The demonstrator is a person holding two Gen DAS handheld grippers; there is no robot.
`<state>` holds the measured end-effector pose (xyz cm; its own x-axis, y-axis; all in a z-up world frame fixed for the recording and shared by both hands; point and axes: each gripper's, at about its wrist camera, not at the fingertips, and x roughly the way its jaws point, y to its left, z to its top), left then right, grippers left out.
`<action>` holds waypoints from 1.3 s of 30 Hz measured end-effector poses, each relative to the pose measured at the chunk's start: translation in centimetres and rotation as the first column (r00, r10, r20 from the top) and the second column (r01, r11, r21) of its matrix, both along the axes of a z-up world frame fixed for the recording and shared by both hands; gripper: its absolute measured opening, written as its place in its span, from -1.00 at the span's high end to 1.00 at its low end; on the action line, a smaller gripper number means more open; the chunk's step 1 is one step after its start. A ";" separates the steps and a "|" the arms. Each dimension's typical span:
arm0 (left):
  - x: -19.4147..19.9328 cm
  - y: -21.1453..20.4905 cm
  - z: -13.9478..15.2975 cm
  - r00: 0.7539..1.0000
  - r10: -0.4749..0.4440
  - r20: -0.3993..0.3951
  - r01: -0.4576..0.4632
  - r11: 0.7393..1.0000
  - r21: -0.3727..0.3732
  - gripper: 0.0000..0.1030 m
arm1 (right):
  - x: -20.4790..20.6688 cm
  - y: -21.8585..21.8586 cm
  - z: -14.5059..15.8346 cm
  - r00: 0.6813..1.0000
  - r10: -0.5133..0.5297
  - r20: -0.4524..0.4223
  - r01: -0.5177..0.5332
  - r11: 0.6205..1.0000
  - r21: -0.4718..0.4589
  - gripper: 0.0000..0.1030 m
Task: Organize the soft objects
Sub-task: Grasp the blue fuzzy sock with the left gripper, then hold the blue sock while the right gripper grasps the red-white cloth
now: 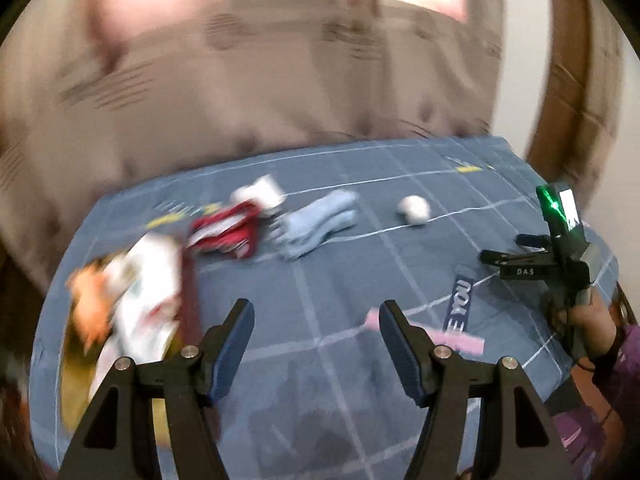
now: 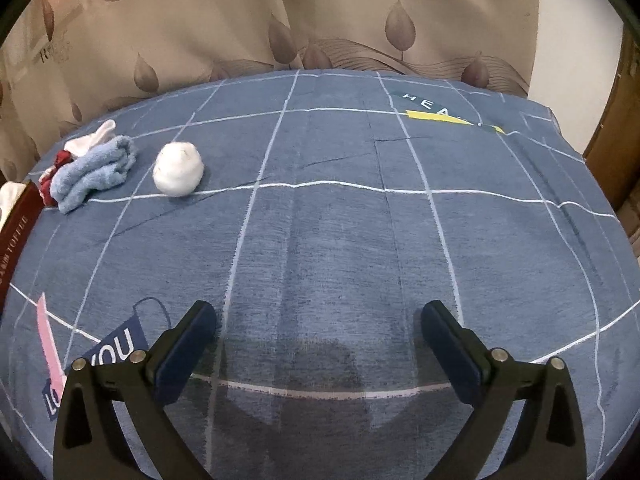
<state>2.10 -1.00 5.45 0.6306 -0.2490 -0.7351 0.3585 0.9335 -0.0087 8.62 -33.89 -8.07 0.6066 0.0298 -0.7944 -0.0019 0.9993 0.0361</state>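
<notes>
Both grippers hang spread and empty over a blue grid bedspread [image 2: 340,240]: left gripper [image 1: 316,320], right gripper [image 2: 320,320]. A rolled white sock ball [image 2: 179,174] lies beside a folded light-blue towel [image 2: 94,178], well apart from both. This looks like a gap between picks; next, reach and close on one item.

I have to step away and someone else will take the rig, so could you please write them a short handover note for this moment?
Left gripper: open, empty, over the blue sheet.
Right gripper: open, empty, nothing beneath it but sheet.
Things: white sock ball sits alone; light blue towel lies left of it, against a red-and-white cloth and a white cloth. A dark red box holding white fabric is at the far left.
Done: apparently the sock ball is rolled.
Left: the pile looks unsorted.
</notes>
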 end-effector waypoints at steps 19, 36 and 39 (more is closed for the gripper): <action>17.9 -10.6 -8.7 0.836 -0.467 -0.289 0.546 0.765 0.342 -0.29 | -0.5 -1.2 0.6 0.999 0.006 0.049 -0.011 0.994 0.113 -0.98; 14.6 -5.6 -7.1 0.964 -0.155 -0.214 0.160 0.987 0.003 0.66 | -0.3 -1.8 0.6 0.999 -0.008 0.047 0.001 0.987 0.160 -0.98; 10.0 -3.8 -5.5 0.976 -0.067 -0.207 0.031 0.984 -0.173 0.66 | -0.3 -1.8 0.6 0.999 -0.010 0.046 0.002 0.987 0.161 -0.98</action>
